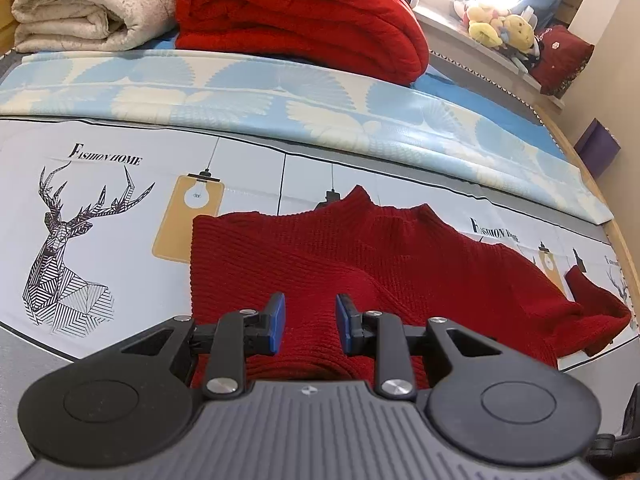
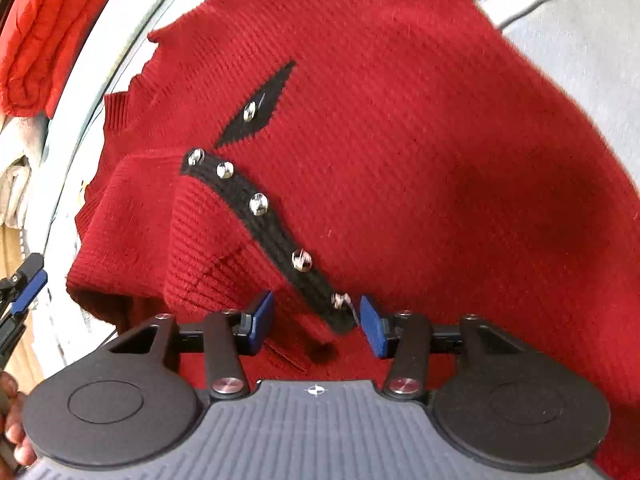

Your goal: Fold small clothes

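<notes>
A small red knit sweater (image 1: 360,264) lies on the printed bed sheet (image 1: 120,200), collar away from me, its left side folded over the body, its right sleeve (image 1: 596,308) stretched out to the right. My left gripper (image 1: 310,320) is open and empty, just above the folded part. In the right wrist view the sweater (image 2: 400,160) fills the frame, showing a black knit strip with silver studs (image 2: 260,204). My right gripper (image 2: 316,320) is open over the lower end of that strip, holding nothing. The left gripper's blue pad (image 2: 28,288) shows at the left edge.
A folded red blanket (image 1: 296,16) and a folded cream blanket (image 1: 80,12) lie at the far side of the bed. A light blue patterned mat (image 1: 280,92) runs across before them. Plush toys (image 1: 500,28) sit on a ledge at the right. A purple box (image 1: 596,148) stands by the wall.
</notes>
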`<state>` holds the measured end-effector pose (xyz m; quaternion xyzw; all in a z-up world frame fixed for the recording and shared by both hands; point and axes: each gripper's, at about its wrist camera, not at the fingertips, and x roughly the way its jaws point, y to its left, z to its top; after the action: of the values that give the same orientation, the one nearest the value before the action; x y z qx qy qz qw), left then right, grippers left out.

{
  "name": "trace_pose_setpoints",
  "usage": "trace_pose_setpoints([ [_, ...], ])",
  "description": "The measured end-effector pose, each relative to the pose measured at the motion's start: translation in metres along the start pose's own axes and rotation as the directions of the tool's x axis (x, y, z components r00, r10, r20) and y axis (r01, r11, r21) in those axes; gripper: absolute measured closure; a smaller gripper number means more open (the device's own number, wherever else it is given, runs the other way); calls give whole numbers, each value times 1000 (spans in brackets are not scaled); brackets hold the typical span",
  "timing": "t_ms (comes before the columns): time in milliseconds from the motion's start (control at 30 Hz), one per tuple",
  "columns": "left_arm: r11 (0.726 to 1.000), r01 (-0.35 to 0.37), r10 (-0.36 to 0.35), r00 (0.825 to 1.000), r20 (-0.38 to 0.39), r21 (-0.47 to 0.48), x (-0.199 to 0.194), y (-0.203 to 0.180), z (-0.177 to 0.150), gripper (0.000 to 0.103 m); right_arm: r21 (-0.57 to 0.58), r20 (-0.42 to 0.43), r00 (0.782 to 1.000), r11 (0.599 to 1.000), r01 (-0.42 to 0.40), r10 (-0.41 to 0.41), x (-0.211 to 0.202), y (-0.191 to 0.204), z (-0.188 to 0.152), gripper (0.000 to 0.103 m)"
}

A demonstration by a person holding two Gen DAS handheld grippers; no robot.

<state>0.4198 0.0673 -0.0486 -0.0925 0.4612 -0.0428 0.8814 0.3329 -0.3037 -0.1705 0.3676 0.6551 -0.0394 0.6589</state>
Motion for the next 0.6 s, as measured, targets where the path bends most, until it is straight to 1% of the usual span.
trace_pose_setpoints([
  [67, 1000, 0, 0, 1000, 1, -1, 0, 0, 0, 73, -30, 34, 999, 999, 17, -16, -1, 3, 4, 53],
  [133, 1000, 2, -2, 1000, 1, -1, 0, 0, 0, 73, -31, 31, 999, 999, 12, -11, 2, 3, 6, 53],
  [200, 1000, 1, -1, 1000, 3, -3, -1, 1, 1, 73, -72, 29, 999, 997, 24, -22, 5, 8, 5, 55],
  [233, 1000, -1, 1, 1000, 5, -6, -1, 1, 2, 73, -103, 34, 999, 994, 35, -32, 6, 12, 4, 64],
  [267, 1000, -2, 2, 1000, 8, -9, -2, 2, 3, 73, -139, 33, 999, 990, 37, -33, 7, 17, 2, 71],
  [300, 1000, -4, 4, 1000, 11, -12, -3, 4, 4, 73, -167, 25, 999, 985, 32, -28, 9, 20, 1, 80],
  [333, 1000, -7, 7, 1000, 14, -17, -3, 6, 5, 73, -192, 19, 999, 981, 31, -28, 11, 23, -1, 87],
  [400, 1000, -15, 15, 1000, 23, -24, -6, 10, 8, 73, -250, 28, 999, 967, 38, -32, 12, 31, -5, 93],
  [467, 999, -23, 24, 999, 32, -34, -8, 15, 11, 73, -270, 28, 999, 963, -9, 17, 6, 36, -2, 95],
  [500, 999, -27, 28, 999, 36, -39, -9, 17, 12, 73, -301, 64, 998, 953, -5, 26, -2, 43, 2, 95],
  [533, 999, -30, 31, 999, 39, -45, -11, 20, 13, 73, -362, 134, 991, 932, 32, 18, -15, 51, 7, 95],
  [567, 998, -32, 34, 999, 40, -49, -11, 22, 15, 73, -435, 239, 971, 895, 101, 6, -31, 61, 12, 95],
  [600, 998, -35, 37, 998, 41, -52, -12, 23, 15, 73, -477, 332, 943, 862, 170, -2, -47, 68, 17, 95],
])
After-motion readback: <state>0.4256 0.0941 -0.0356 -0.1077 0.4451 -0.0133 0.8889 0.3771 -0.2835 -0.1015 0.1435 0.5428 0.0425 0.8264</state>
